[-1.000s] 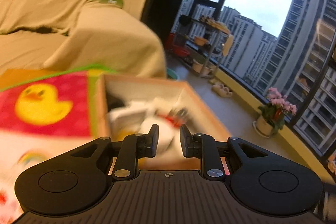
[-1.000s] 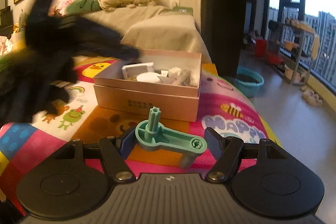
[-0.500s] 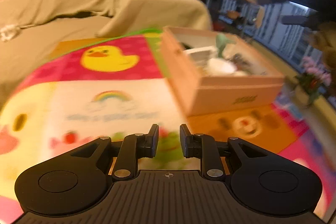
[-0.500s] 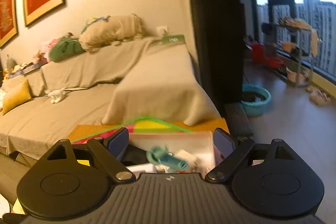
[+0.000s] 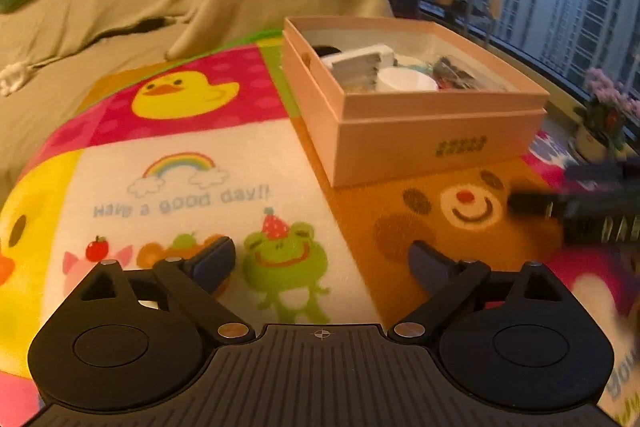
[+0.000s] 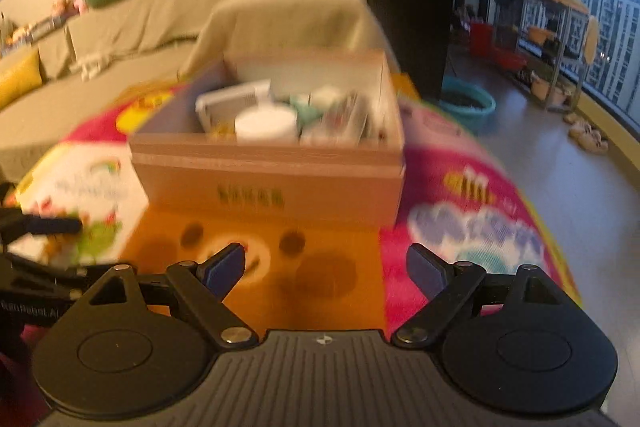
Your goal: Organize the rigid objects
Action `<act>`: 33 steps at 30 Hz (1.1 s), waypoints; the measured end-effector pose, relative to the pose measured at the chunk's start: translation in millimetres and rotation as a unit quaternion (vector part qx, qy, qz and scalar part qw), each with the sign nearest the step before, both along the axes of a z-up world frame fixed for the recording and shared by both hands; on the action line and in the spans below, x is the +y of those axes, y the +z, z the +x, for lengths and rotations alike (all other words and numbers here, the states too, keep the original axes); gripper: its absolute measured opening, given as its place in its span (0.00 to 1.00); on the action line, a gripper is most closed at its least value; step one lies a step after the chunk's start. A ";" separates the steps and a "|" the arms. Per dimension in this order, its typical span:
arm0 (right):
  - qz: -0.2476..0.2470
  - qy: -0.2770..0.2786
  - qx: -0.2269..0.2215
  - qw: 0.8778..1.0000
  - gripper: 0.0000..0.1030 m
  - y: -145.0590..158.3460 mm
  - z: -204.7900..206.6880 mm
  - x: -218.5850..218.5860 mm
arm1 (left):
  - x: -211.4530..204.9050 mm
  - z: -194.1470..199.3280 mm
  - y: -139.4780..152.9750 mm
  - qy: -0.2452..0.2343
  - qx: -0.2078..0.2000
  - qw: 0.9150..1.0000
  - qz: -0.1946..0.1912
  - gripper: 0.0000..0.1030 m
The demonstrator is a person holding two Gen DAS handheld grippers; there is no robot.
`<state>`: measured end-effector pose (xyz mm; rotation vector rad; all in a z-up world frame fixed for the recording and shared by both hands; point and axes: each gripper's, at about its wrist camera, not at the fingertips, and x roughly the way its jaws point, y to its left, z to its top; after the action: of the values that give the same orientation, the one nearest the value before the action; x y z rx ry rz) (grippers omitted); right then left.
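A pink cardboard box (image 5: pixel 436 143) (image 6: pixel 272 187) stands on the play mat and holds several small items. Among them are a white round lid (image 5: pixel 406 81) (image 6: pixel 266 123), a white ribbed case (image 5: pixel 356 67) (image 6: pixel 232 103) and a teal plastic part (image 6: pixel 308 107). My left gripper (image 5: pixel 320 261) hovers over the mat's frog picture, short and left of the box; its jaws are opening, nothing between them. My right gripper (image 6: pixel 326 267) is open and empty in front of the box. Each gripper shows blurred at the edge of the other's view (image 5: pixel 592 215) (image 6: pixel 40 227).
The colourful play mat (image 5: pixel 180 187) covers the low table. A beige-covered sofa (image 6: pixel 180 23) runs behind it. On the floor to the right are a teal basin (image 6: pixel 466 103), a shelf rack (image 6: pixel 552 39) by the window and a flower pot (image 5: pixel 592 143).
My left gripper backed away from above the box and went from shut to wide open. My right gripper carried the teal part to the box, left it inside, and pulled back empty.
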<state>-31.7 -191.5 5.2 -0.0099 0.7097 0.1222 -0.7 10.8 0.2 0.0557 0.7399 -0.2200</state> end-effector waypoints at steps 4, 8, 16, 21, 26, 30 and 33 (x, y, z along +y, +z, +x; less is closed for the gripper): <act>-0.020 -0.007 0.014 1.000 0.92 -14.3 4.4 7.7 | -6.4 -1.1 -3.5 0.024 -0.019 1.000 0.008 0.94; -0.017 -0.026 0.020 0.999 1.00 -17.7 14.3 8.7 | -11.0 -3.4 -5.5 0.047 -0.032 0.998 0.011 0.94; -0.008 -0.044 -0.002 0.999 1.00 -22.1 13.5 6.9 | -10.2 -2.0 -6.0 0.060 -0.033 0.998 0.012 0.95; -0.008 -0.052 -0.015 0.998 1.00 -23.8 9.9 8.8 | -10.7 -0.1 -5.9 0.068 -0.032 0.997 0.013 0.95; -0.008 -0.054 -0.016 0.998 1.00 -24.0 10.1 9.6 | -12.2 4.0 -6.7 0.078 -0.032 0.996 0.014 0.96; -0.008 -0.054 -0.017 0.998 1.00 -23.9 10.0 9.5 | -11.6 2.3 -6.8 0.078 -0.034 0.996 0.014 0.96; -0.008 -0.054 -0.016 0.998 1.00 -24.1 10.8 10.3 | -12.8 2.5 -6.8 0.078 -0.034 0.996 0.019 0.96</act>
<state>-20.9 -181.2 -18.9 0.0108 0.6768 0.0128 1.8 -2.0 -6.6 0.0412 0.6762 -0.0557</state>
